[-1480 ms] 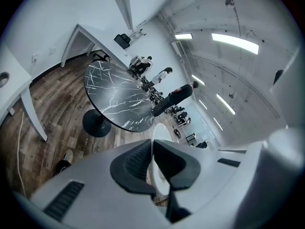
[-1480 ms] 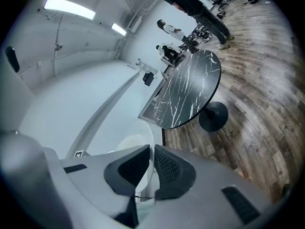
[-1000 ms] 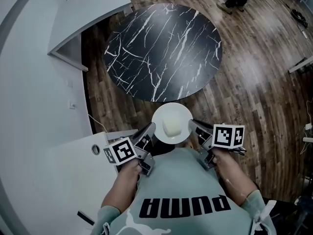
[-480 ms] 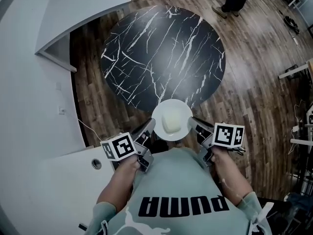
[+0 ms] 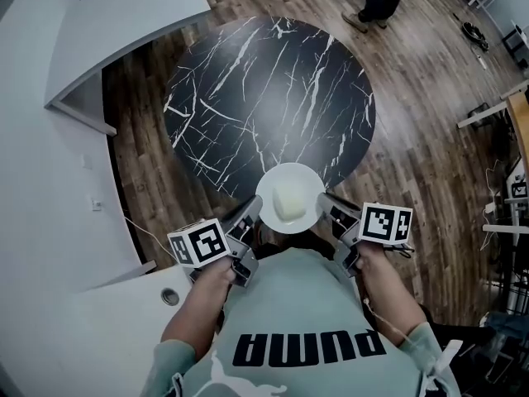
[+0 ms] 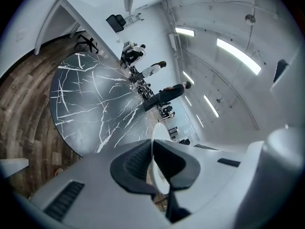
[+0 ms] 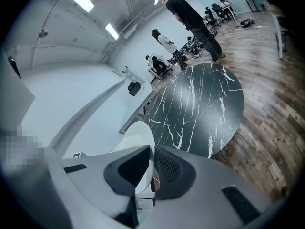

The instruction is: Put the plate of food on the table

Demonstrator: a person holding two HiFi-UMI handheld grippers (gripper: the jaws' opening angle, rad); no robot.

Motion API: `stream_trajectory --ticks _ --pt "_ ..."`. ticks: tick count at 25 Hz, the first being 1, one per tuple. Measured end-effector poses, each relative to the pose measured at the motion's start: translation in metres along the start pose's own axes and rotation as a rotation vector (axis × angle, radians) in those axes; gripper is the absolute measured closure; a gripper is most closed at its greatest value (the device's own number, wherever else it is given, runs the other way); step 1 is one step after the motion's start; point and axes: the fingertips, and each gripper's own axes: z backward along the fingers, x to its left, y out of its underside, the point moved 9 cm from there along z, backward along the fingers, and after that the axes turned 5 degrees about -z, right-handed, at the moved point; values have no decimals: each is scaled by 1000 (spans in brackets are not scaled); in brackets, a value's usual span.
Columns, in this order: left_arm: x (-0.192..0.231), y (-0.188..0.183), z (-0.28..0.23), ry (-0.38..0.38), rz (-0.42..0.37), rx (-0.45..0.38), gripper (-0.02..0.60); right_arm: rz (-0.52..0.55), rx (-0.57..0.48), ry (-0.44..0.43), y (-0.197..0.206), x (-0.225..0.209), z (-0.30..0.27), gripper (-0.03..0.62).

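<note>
Near the marble table [image 5: 264, 98], left claw [image 5: 252, 216] and right claw [image 5: 327, 204] pinch opposite rims of the plate [image 5: 276, 184].

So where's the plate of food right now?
Head view, centre: the plate is gripped at its rim between the left gripper and right gripper, at the near edge of the black marbled table.

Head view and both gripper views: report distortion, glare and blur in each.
Head view: mild barrel bend, soft sheen on the table, plate sharp. Left gripper view: strong fisheye, dark corners, glaring ceiling lights. Right gripper view: same fisheye, near jaws soft, floor planks bowed.
</note>
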Motion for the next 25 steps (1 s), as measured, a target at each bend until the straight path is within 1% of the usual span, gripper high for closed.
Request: stream_trajectory --ticks 6,13,25 --pt "8 -15 -14 -10 -3 -7 557 5 -2 5 -18 -2 -14 557" --pt "15 -36 -41 -51 -2 -20 557 4 20 -3 -53 -14 -37 557" --pt "44 -78 -112 -135 6 -2 555 -13 68 4 -121 -53 -87 557"
